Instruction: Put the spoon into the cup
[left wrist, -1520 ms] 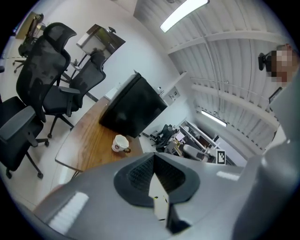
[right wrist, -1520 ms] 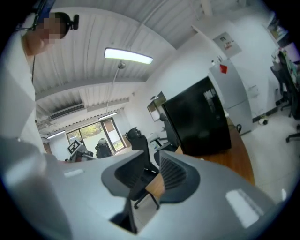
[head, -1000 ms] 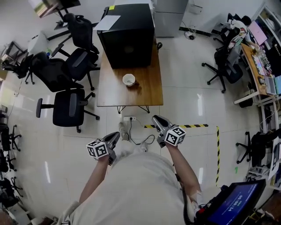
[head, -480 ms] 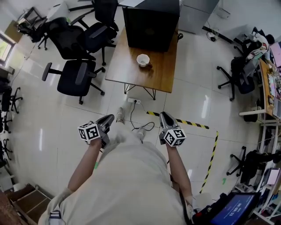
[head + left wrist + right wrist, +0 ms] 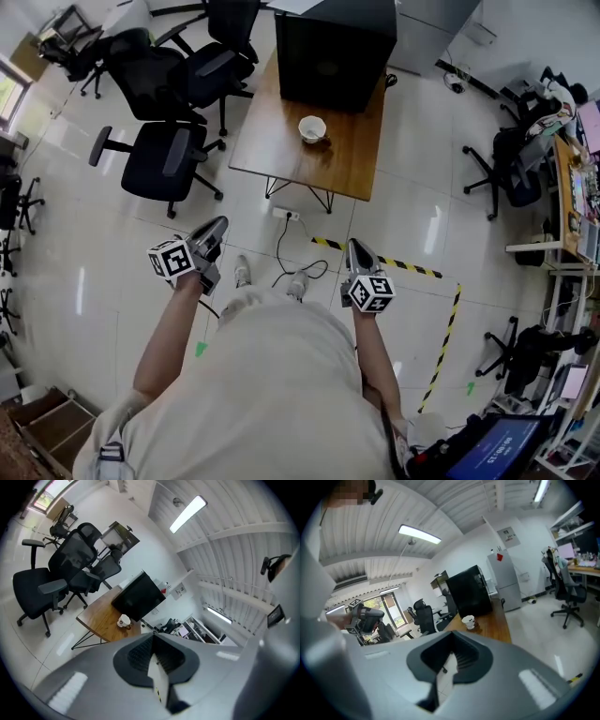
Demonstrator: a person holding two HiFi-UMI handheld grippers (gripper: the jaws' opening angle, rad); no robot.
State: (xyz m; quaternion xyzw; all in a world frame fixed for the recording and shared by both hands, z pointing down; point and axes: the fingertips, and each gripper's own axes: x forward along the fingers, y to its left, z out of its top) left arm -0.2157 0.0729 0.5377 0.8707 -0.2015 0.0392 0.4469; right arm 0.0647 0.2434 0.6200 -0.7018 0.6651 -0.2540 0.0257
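A white cup [image 5: 312, 127] stands on a wooden table [image 5: 337, 173] well ahead of me across the floor. A small dark thing lies right beside it; it is too small to tell whether this is the spoon. The cup [image 5: 123, 620] also shows far off in the left gripper view, and the cup [image 5: 468, 620] in the right gripper view. My left gripper [image 5: 217, 225] and right gripper [image 5: 356, 246] hang over the floor in front of the person's body, both pointing towards the table. Each has its jaws shut with nothing between them.
A large black box [image 5: 336, 47] takes up the table's far end. Black office chairs [image 5: 159, 159] stand to the table's left. A power strip with a cable [image 5: 286, 214] and yellow-black floor tape [image 5: 375, 255] lie between me and the table. Desks and chairs [image 5: 511, 155] line the right.
The left gripper has swung out to the left, away from the body. The right gripper dropped a little, then held still. The table sits further towards the top of the view.
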